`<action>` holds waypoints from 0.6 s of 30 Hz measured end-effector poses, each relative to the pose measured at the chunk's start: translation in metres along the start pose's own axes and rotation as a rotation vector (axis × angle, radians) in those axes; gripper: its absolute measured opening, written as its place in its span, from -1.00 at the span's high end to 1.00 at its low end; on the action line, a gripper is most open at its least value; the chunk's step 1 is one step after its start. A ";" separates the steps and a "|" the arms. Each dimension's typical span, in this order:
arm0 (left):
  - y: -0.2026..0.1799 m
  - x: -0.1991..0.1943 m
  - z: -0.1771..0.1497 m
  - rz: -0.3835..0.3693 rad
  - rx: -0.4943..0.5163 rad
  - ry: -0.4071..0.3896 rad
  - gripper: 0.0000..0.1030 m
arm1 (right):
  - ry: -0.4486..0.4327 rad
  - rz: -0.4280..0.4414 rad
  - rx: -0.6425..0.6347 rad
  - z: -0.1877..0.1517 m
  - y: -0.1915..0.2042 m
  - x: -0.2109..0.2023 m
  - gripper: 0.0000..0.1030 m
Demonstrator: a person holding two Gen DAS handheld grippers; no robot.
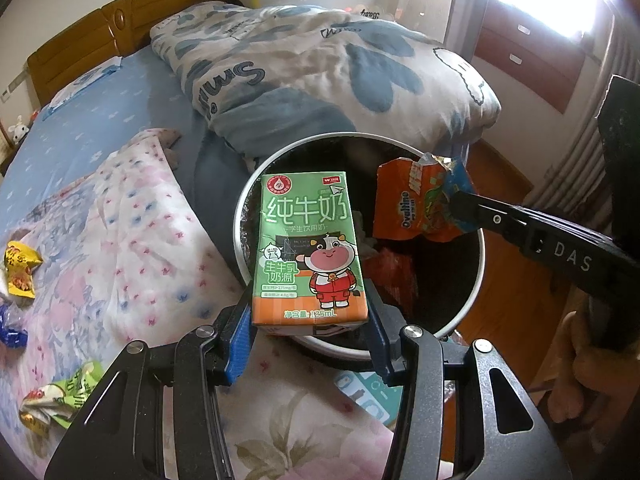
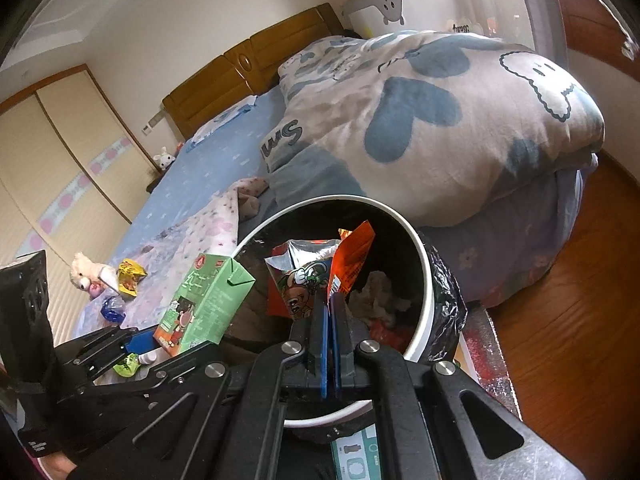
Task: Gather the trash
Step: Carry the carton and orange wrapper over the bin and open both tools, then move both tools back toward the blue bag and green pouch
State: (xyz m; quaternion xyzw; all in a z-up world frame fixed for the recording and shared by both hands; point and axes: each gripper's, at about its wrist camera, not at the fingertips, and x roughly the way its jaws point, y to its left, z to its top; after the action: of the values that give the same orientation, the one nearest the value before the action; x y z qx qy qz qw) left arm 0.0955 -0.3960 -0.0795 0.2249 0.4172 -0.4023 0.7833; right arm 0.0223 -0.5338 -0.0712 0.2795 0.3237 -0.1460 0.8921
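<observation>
Now both loads hang over the bin (image 1: 256, 184)
Your left gripper (image 1: 310, 316) clamps the carton (image 1: 308, 248), right gripper (image 2: 330, 300) pinches a wrapper (image 2: 304, 276); more wrappers (image 1: 20, 272) wait on the bed

The milk box (image 1: 310, 250) sits between the fingers of the left tongs (image 1: 310, 320), just over the near rim of the bin (image 1: 478, 264), and the snack bag (image 2: 316, 276) sticks up from the tip of the right tongs (image 2: 330, 300), over the inside of the bin where more trash lies. The bin stands right in front of both tongs, with the folded quilt (image 1: 320, 60) on the bed (image 1: 100, 120) behind it. Left of the left tongs, a few wrappers (image 1: 20, 274) lie on the bed well apart from the bin.
</observation>
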 end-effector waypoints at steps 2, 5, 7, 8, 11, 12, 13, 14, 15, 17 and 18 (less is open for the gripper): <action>0.000 0.003 0.000 -0.010 0.003 0.012 0.06 | 0.007 -0.002 0.000 0.000 0.000 0.002 0.97; 0.002 0.007 0.001 -0.024 -0.013 0.024 0.05 | 0.012 -0.013 0.005 0.001 -0.001 0.005 0.86; 0.005 0.006 0.000 -0.028 -0.028 0.022 -0.07 | 0.014 -0.021 0.014 0.002 -0.003 0.006 0.86; 0.006 0.005 -0.001 -0.028 -0.034 0.019 -0.14 | 0.015 -0.021 0.019 0.002 -0.004 0.006 0.85; 0.010 -0.001 -0.004 -0.040 -0.055 0.005 -0.25 | 0.009 -0.014 0.035 0.002 -0.005 0.003 0.64; 0.011 -0.003 -0.005 -0.040 -0.059 0.002 -0.30 | 0.005 -0.012 0.035 0.001 -0.005 0.002 0.43; 0.013 -0.007 -0.007 -0.042 -0.066 -0.006 -0.30 | -0.001 -0.009 0.035 0.001 -0.004 0.000 0.23; 0.015 -0.010 -0.010 -0.043 -0.075 -0.011 -0.30 | -0.007 -0.005 0.035 0.000 -0.002 -0.002 0.18; 0.017 -0.014 -0.013 -0.045 -0.086 -0.017 -0.30 | -0.009 -0.001 0.034 -0.001 0.000 -0.004 0.15; 0.021 -0.022 -0.020 -0.047 -0.103 -0.028 -0.31 | -0.014 0.008 0.031 -0.003 0.004 -0.006 0.13; 0.023 -0.025 -0.023 -0.046 -0.110 -0.033 -0.31 | -0.018 0.015 0.029 -0.004 0.006 -0.008 0.06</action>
State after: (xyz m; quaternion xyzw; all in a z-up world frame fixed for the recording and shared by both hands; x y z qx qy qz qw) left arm 0.0949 -0.3556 -0.0709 0.1651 0.4307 -0.4005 0.7917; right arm 0.0175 -0.5257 -0.0659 0.2935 0.3115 -0.1464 0.8918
